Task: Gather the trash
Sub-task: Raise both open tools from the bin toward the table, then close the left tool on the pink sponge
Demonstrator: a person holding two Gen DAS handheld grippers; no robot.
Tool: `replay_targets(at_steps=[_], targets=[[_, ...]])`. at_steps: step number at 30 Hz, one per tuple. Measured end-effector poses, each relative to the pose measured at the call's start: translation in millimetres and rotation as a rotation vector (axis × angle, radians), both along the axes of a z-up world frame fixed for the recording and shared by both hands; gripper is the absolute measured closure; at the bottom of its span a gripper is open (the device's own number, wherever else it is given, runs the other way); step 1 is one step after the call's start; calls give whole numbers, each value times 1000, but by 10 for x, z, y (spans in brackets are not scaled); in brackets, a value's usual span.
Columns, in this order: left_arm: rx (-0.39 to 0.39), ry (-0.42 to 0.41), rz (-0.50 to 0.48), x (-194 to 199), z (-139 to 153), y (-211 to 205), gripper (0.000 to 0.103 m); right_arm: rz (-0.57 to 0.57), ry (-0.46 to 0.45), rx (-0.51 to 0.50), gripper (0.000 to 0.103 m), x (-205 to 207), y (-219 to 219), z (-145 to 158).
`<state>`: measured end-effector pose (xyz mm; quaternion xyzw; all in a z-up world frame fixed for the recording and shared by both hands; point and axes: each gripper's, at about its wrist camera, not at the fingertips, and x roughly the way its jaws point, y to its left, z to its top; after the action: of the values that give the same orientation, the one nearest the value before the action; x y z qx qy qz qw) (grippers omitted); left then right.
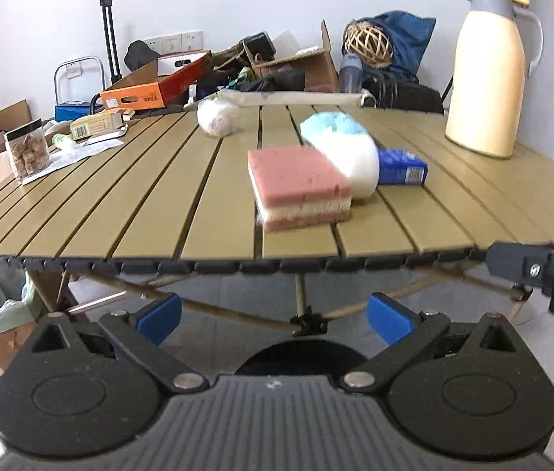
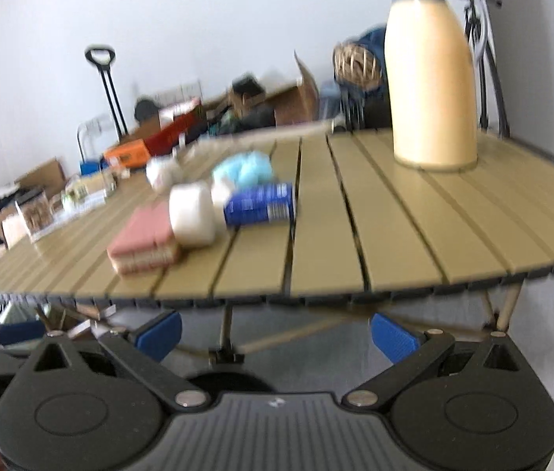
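Tongs [image 1: 273, 314] before sponge [image 1: 298, 186]; thermos [image 1: 487, 74] aside

Each claw is built from matte black plastic: two round housings at the lower corners of the frame, a ribbed grey centre plate, silver pivot rivets on angled links, and blue ribbed pads [image 1: 159, 316] on the fingertips [image 2: 392, 337].

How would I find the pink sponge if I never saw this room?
Look at the slatted tan table. Near its front edge lies a flat square sponge, beside a white wad and a blue packet. Only it has pink and cream layers.
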<state>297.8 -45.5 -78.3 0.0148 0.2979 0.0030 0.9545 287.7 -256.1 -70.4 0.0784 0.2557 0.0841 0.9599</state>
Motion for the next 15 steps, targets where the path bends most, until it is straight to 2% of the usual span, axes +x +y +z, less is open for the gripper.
replay_targets(at_steps=[3,8,15], targets=[[4,-24,-5,59,66,-19,0,-17,-68,1,0,36,-11,85],[14,-46,-13,251,133,-108,0,-40,-167,-72,0,178,24,160],[52,-73,-10,530,117,-301,0,-38,-220,-71,0,321,27,169]])
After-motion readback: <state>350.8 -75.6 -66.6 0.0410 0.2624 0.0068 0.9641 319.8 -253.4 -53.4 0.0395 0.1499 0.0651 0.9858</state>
